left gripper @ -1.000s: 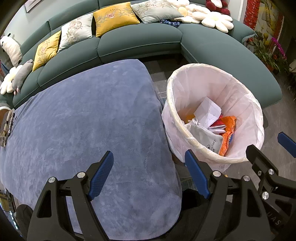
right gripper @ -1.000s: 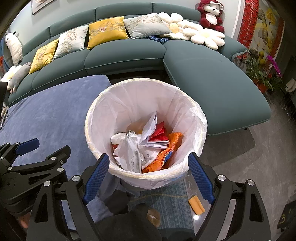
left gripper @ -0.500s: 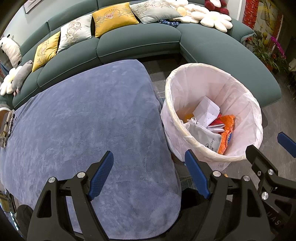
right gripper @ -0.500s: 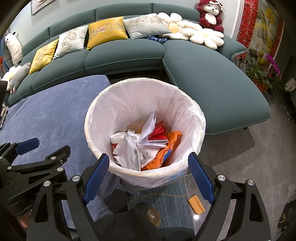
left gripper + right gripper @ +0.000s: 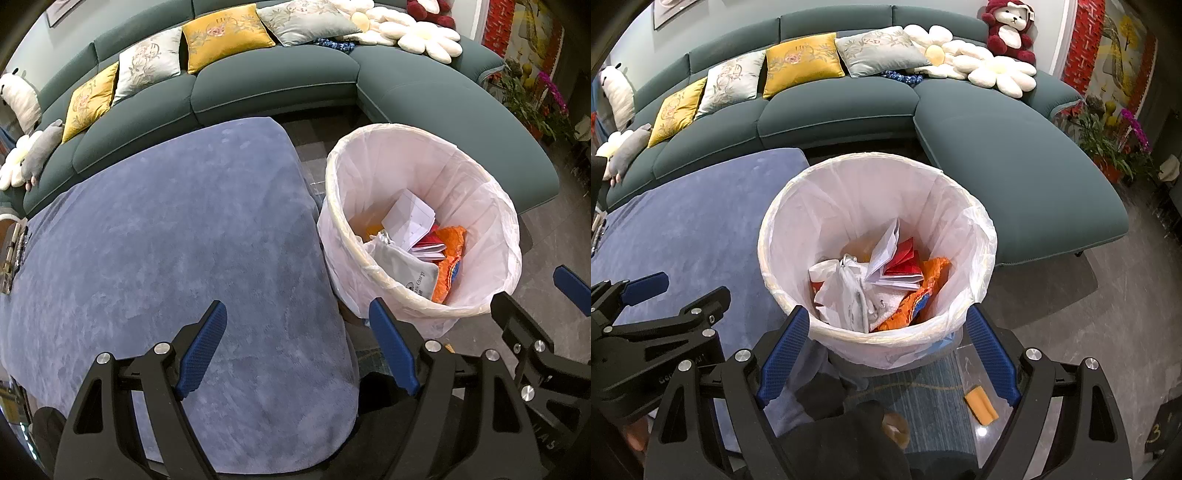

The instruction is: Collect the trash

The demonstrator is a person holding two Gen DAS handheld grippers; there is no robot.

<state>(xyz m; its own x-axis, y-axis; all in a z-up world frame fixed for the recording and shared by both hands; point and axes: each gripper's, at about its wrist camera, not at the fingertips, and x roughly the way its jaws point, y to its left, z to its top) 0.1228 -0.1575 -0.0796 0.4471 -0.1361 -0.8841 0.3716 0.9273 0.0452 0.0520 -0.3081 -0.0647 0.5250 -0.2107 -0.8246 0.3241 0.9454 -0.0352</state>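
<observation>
A white-lined trash bin (image 5: 783, 221) stands on the floor beside a blue-covered table (image 5: 147, 240). It holds white paper (image 5: 886, 251), a red card, an orange wrapper (image 5: 923, 291) and a white bag (image 5: 842, 288). The bin also shows in the left wrist view (image 5: 491, 206). My right gripper (image 5: 886, 350) is open and empty, its jaws either side of the bin's near rim. My left gripper (image 5: 299, 347) is open and empty above the table's near edge, left of the bin.
A green curved sofa (image 5: 849, 103) with yellow and grey cushions runs behind. A small orange piece (image 5: 980, 404) lies on the glass surface below my right gripper. Potted flowers (image 5: 1115, 140) stand at the far right. Grey floor lies right of the bin.
Both views have shifted only slightly; the bin sits a touch lower and nearer in the right wrist view. Both grippers stay open and empty.
</observation>
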